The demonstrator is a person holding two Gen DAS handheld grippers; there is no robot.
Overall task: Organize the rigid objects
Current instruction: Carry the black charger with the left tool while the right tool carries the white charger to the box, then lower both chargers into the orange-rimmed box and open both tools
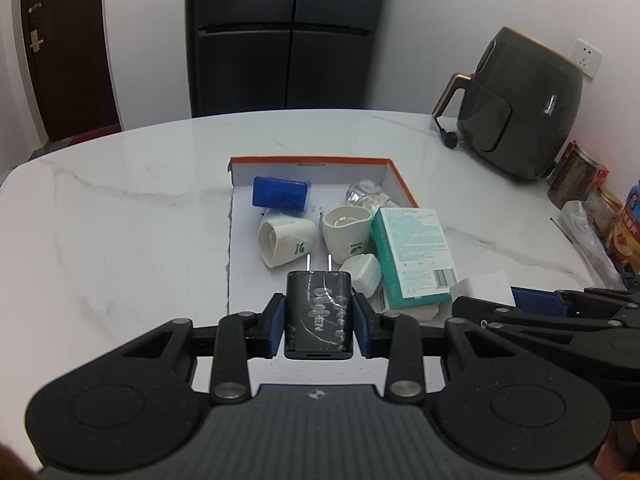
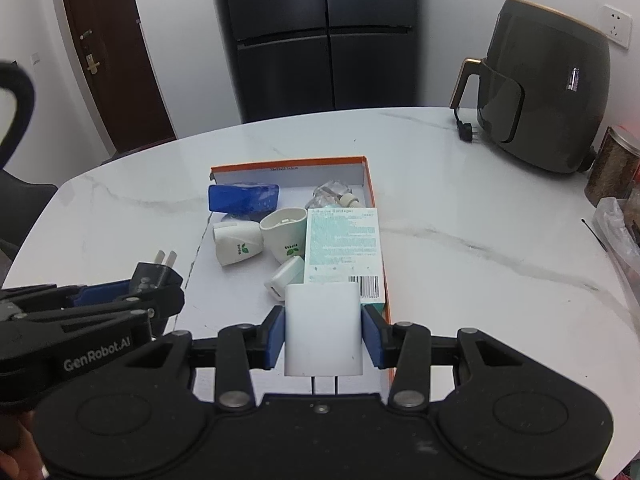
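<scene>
My left gripper (image 1: 319,326) is shut on a black plug adapter (image 1: 319,316) whose two prongs point away, over the near part of the box. My right gripper (image 2: 323,334) is shut on a white plug adapter (image 2: 323,330), prongs toward the camera, above the box's near right corner. The orange-rimmed shallow box (image 1: 404,182) (image 2: 370,184) lies on the marble table and holds a blue case (image 1: 281,193) (image 2: 243,197), two white cone-shaped plug-ins (image 1: 286,240) (image 2: 236,244), a small white charger (image 1: 362,274) (image 2: 286,276), a teal bandage box (image 1: 414,254) (image 2: 344,246) and a clear piece (image 1: 366,191) (image 2: 330,194).
A dark air fryer (image 1: 520,108) (image 2: 548,92) with its cord stands at the back right of the white marble table (image 1: 120,240) (image 2: 480,260). Jars and packets (image 1: 592,200) crowd the right edge. A black fridge (image 1: 284,32) and a brown door (image 1: 64,40) stand behind.
</scene>
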